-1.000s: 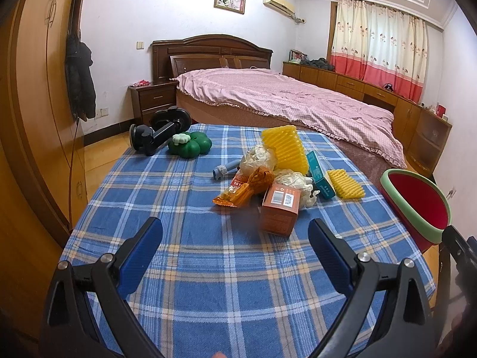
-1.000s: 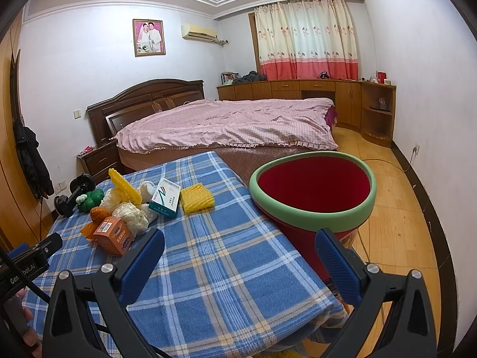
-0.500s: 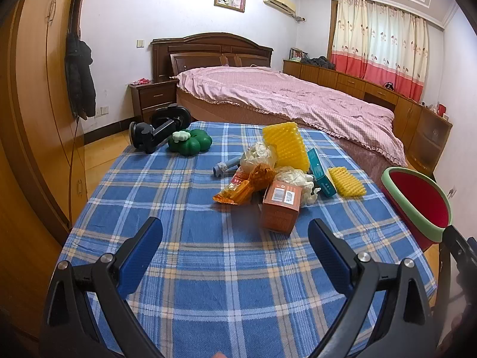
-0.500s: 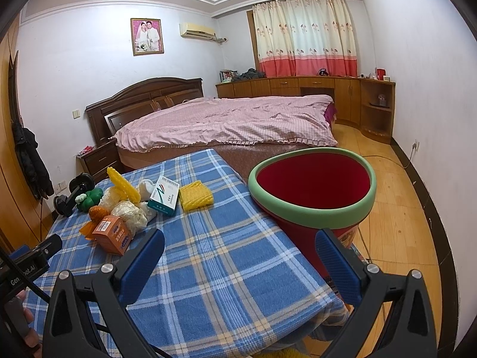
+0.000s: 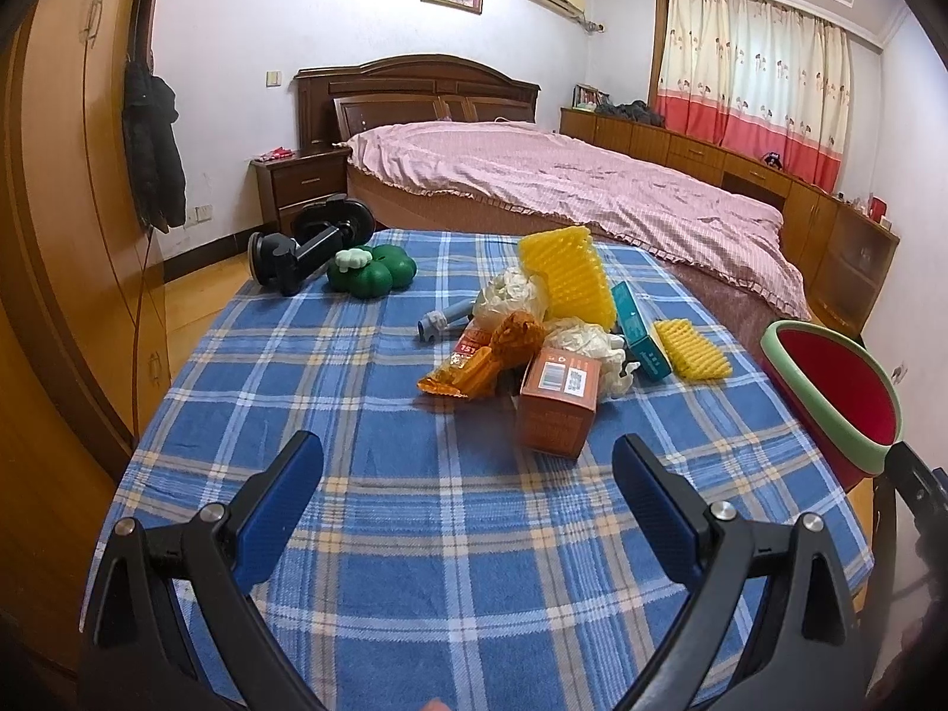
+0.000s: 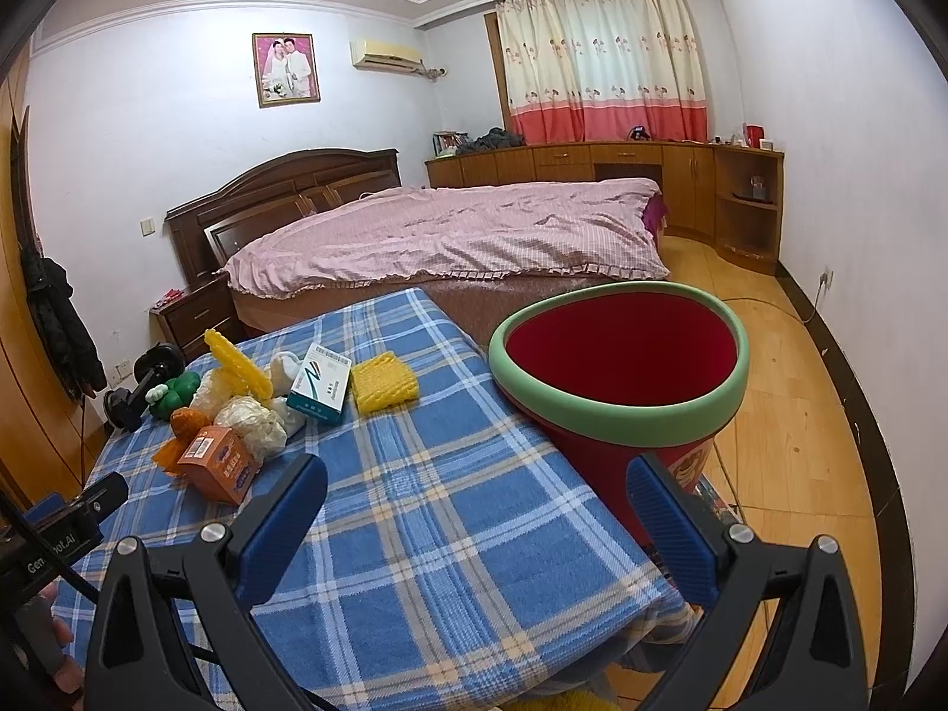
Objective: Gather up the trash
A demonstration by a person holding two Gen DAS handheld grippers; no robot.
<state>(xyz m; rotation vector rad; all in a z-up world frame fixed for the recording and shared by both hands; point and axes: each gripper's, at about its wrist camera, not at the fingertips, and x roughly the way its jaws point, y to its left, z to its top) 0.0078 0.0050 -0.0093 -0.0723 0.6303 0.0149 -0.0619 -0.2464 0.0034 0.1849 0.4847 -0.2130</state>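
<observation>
A heap of trash lies mid-table on the blue plaid cloth (image 5: 355, 391): an orange carton (image 5: 556, 400) nearest, an orange wrapper (image 5: 474, 364), white crumpled foam (image 5: 583, 340), two yellow foam nets (image 5: 566, 272) (image 5: 690, 348) and a teal box (image 5: 640, 340). My left gripper (image 5: 468, 480) hovers open over the near cloth, short of the carton, holding nothing. The red bin with a green rim (image 6: 622, 367) stands off the table's right edge. My right gripper (image 6: 477, 503) is open and empty, between the table corner and the bin. The carton (image 6: 219, 465) and teal box (image 6: 320, 385) show at left.
A green pumpkin-shaped toy (image 5: 370, 272) and a black dumbbell (image 5: 308, 243) sit at the table's far left corner. Behind stands a bed with a pink cover (image 5: 563, 183). A wooden wardrobe (image 5: 53, 237) runs along the left, wooden floor (image 6: 788, 432) at right.
Both views have shifted slightly, the trash heap and bin sitting a touch lower and nearer. Both grippers stay open and empty; no trash has moved.
</observation>
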